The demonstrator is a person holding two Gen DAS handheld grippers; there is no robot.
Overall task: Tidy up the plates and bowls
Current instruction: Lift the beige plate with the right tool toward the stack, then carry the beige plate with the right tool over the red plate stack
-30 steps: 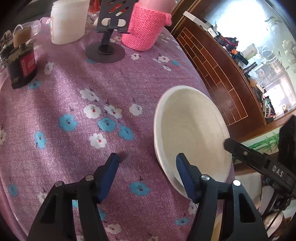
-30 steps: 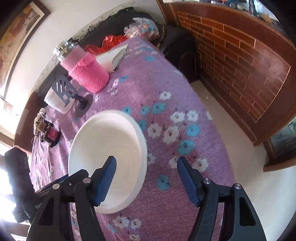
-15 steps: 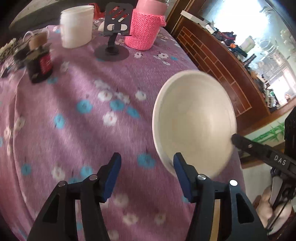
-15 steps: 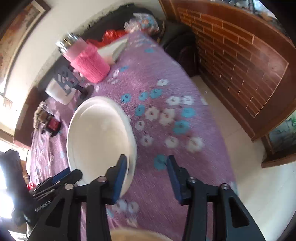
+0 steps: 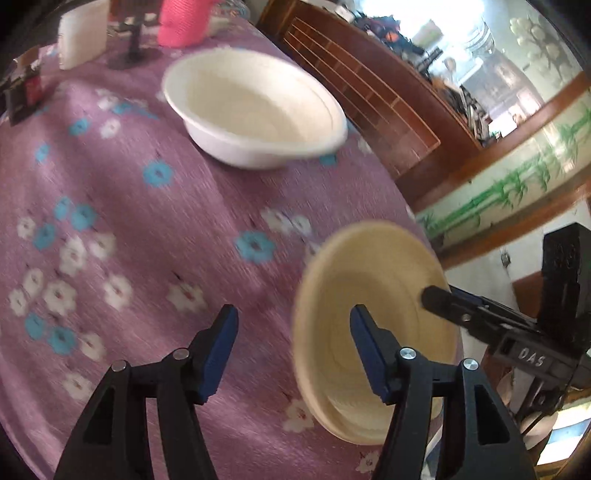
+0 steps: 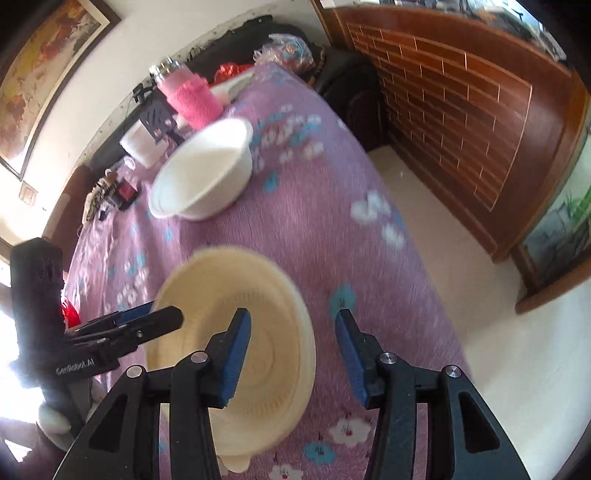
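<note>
A white bowl [image 5: 255,110] [image 6: 207,173] stands on the purple flowered tablecloth [image 5: 129,240], far from both grippers. A cream ridged bowl [image 5: 373,325] [image 6: 266,362] sits near the table's front edge, blurred and looking tilted. My left gripper [image 5: 295,343] straddles its left rim, one finger inside the bowl and one outside; its jaws are opening. My right gripper [image 6: 293,354] straddles the opposite rim the same way. Neither gripper's pads press on the rim. Each gripper shows in the other's view: the right gripper [image 5: 461,314], the left gripper [image 6: 147,325].
At the table's far end stand a pink knitted cosy on a flask [image 6: 192,99], a white tub [image 5: 83,33], a black phone stand [image 5: 135,48] and a small dark box [image 5: 24,96]. A wooden cabinet [image 6: 461,118] flanks the right side beyond a strip of pale floor [image 6: 498,350].
Both grippers pulled back from the white bowl toward the table's near edge. The white bowl now rests far off, and the cream bowl has come in between the jaws. The right jaws narrowed.
</note>
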